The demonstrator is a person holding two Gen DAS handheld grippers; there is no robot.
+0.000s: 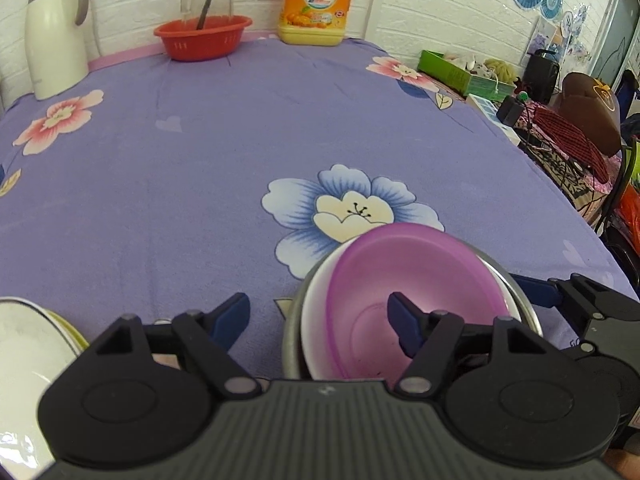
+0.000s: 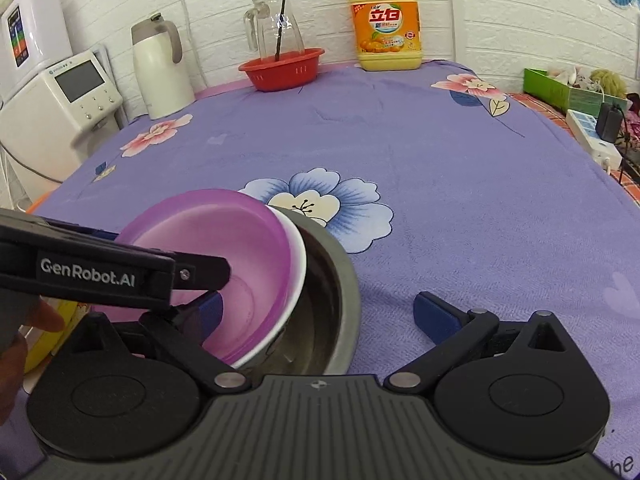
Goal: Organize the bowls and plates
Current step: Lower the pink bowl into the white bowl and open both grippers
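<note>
Purple bowl (image 1: 404, 304) (nested, tilted) straddled by both grippers, left gripper (image 1: 320, 320) and right gripper (image 2: 320, 316) agape.

Table w/ purple floral cloth (image 2: 460, 184). At the back edge by the wall: white thermos jug (image 2: 160, 68), red basket (image 2: 282, 68) holding a glass pitcher, yellow detergent bottle (image 2: 386, 28). Near front: steel bowl (image 2: 338, 280) on cloth, white bowl + purple bowl (image 2: 224, 236) tilted inside it. White-and-yellow dish (image 1: 28, 344) at the front-left edge.
</note>
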